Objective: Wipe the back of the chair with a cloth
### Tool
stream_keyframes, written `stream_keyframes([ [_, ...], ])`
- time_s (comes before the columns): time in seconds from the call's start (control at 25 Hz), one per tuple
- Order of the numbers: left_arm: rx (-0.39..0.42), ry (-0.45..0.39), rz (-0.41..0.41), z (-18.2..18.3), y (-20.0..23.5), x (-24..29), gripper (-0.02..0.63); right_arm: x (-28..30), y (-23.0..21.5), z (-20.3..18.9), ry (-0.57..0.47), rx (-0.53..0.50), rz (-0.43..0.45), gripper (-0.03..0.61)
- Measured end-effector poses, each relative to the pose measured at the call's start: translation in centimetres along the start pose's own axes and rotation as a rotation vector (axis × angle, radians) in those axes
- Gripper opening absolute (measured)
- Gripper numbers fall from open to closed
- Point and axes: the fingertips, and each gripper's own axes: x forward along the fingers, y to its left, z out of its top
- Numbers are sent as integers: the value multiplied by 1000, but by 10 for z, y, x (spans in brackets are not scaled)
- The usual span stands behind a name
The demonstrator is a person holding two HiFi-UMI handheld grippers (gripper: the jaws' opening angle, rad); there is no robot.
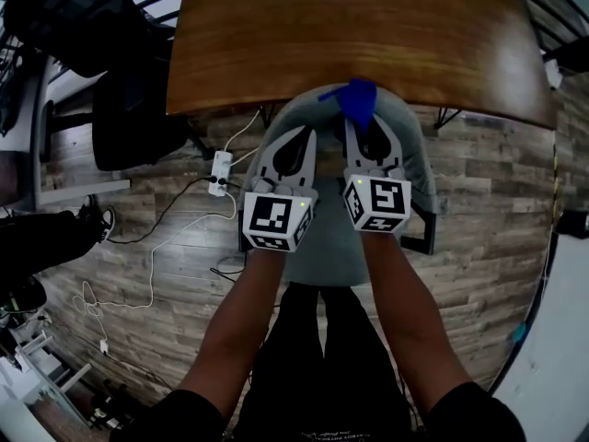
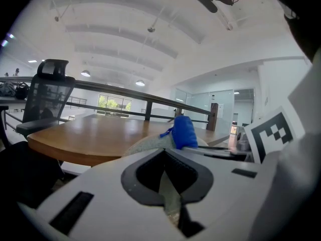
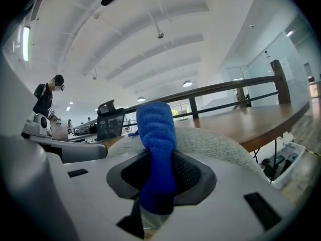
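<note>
So the chair (image 1: pixel 419 159) is tucked up against the table's (image 1: pixel 368 35) near edge. The cloth (image 1: pixel 357 99) sits on top of the chair's back, pinched in the right gripper (image 1: pixel 370 129), with the left gripper (image 1: pixel 296 141) just beside it on the left. A power strip (image 1: pixel 220 171) lies on the floor (image 1: pixel 479 210) left of the chair, and an office chair (image 1: pixel 129 99) stands at the table's left edge.

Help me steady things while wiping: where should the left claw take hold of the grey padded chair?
I'd grip the grey padded chair's rounded top rim, left of the blue cloth held in the right claw, coming from above. That rim is the only slim exposed edge; the brown wooden table blocks the front. The shut left claw must open first.
</note>
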Motion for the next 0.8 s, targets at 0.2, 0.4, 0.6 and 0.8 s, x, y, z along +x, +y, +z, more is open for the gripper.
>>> stream_keyframes([
  [0.2, 14, 5, -36, -2, -21, 10, 6, -9, -22, -2, 0, 11, -42, 110],
  [0.4, 20, 12, -73, -5, -37, 16, 6, -21, -43, -5, 3, 30, -97, 110],
  [0.6, 20, 23, -98, -12, -54, 21, 6, -40, -71, -5, 6, 2, -166, 110],
  [0.8, 9, 33, -106, -21, -69, 28, 6, -51, -88, -5, 12, -15, -192, 110],
])
